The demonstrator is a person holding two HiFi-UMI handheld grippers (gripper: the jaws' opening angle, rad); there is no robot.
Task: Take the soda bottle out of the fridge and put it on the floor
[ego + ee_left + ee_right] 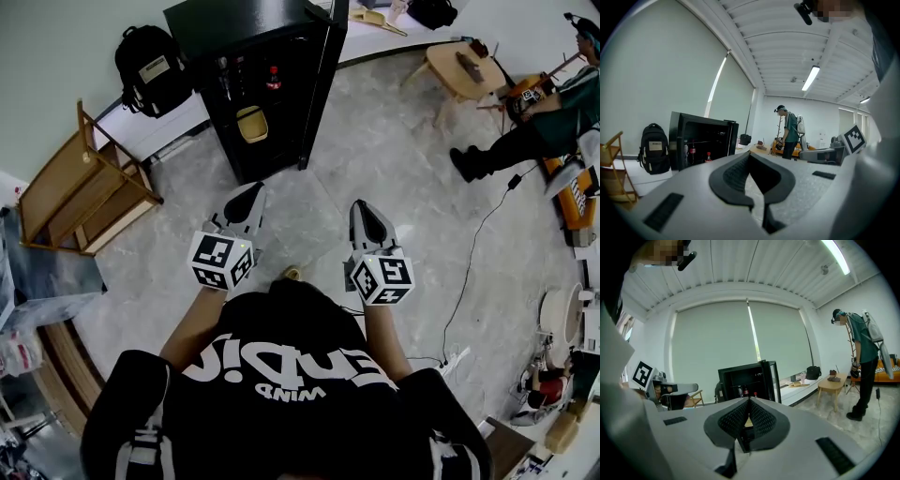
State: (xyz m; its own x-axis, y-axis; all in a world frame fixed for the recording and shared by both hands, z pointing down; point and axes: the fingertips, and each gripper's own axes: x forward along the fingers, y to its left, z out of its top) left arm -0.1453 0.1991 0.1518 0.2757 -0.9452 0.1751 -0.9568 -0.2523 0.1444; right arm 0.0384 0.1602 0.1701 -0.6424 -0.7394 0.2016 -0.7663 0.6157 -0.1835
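A: Grey marbled floor [375,141], and a black fridge [244,21] stands open ahead of the left tool [254,190] and the right tool [362,206].

B: There's the soda bottle [273,79] on the upper shelf inside, well beyond the tips. Both tools are pinched together, nothing between their jaws.

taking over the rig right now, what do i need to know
Left gripper: shut, empty.
Right gripper: shut, empty.
Both are side by side, pointing at the fridge and well short of it.
The fridge door is open. The soda bottle, red cap, stands upright on a shelf inside.
Done: the door is open, nothing more.
Left: open a gripper, reach in, grip the bottle, take it out and stand it on the floor.
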